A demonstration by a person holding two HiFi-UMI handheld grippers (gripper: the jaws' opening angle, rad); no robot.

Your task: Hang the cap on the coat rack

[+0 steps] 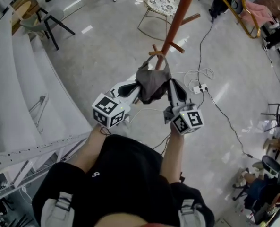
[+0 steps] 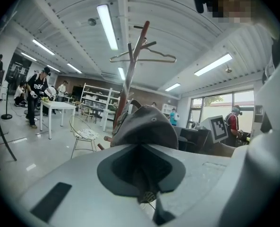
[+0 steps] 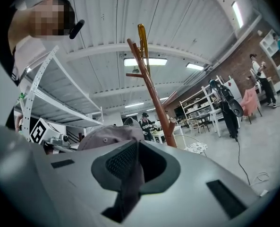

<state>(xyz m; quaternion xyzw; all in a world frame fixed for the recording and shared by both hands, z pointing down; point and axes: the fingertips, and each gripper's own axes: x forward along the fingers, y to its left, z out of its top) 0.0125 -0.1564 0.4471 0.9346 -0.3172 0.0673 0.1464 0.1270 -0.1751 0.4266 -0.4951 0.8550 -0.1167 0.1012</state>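
A grey-brown cap (image 1: pixel 151 82) hangs between my two grippers, just below the lowest pegs (image 1: pixel 157 52) of the orange-brown coat rack (image 1: pixel 178 20). My left gripper (image 1: pixel 136 91) is shut on the cap's left side, my right gripper (image 1: pixel 171 92) on its right side. In the left gripper view the cap's crown (image 2: pixel 147 126) bulges above the left gripper (image 2: pixel 145 174), with fabric pinched in the gap, and the coat rack (image 2: pixel 129 82) rises behind it with a wire hanger (image 2: pixel 142 58). In the right gripper view the cap (image 3: pixel 109 136) sits left of the rack pole (image 3: pixel 153 96), a strip of its fabric caught in the right gripper (image 3: pixel 129 176).
A wire chair (image 1: pixel 159 6) stands behind the rack. Cables and a power strip (image 1: pixel 201 87) lie on the floor to the right. White slatted shelving (image 1: pixel 26 84) runs along the left, with a stool (image 1: pixel 47 22) beyond. People stand at far tables (image 2: pixel 38 91).
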